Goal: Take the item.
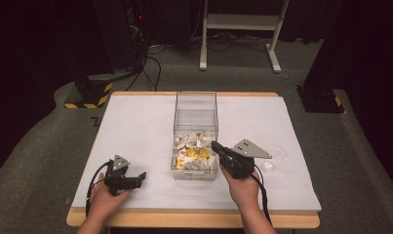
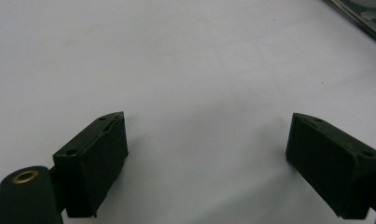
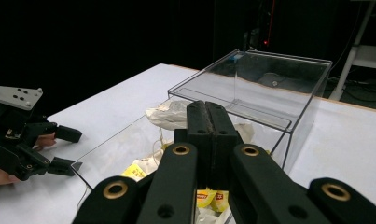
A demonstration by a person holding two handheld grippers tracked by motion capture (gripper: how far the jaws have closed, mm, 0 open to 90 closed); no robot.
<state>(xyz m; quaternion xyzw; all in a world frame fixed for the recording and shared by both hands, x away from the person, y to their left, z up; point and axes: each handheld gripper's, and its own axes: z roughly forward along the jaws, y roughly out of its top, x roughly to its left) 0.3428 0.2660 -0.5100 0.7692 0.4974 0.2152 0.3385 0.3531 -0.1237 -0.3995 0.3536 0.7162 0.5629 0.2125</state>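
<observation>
A clear plastic box [image 1: 196,100] with two compartments stands in the middle of the white table [image 1: 135,126]. Its near compartment holds several white and yellow packets [image 1: 194,155]; the far one looks bare. My right gripper [image 1: 215,145] is shut with nothing between its jaws, its tip at the box's near right rim. In the right gripper view the shut jaws [image 3: 209,116] point over the packets [image 3: 209,196] in the box [image 3: 307,93]. My left gripper [image 1: 141,178] rests on the table left of the box, open and holding nothing. In its own view, white table lies between the jaws [image 2: 206,140].
A clear round lid [image 1: 275,152] and a small clear cup [image 1: 268,166] lie on the table right of my right hand. A white metal stand [image 1: 240,22] and black posts with striped bases [image 1: 89,95] are on the floor behind the table.
</observation>
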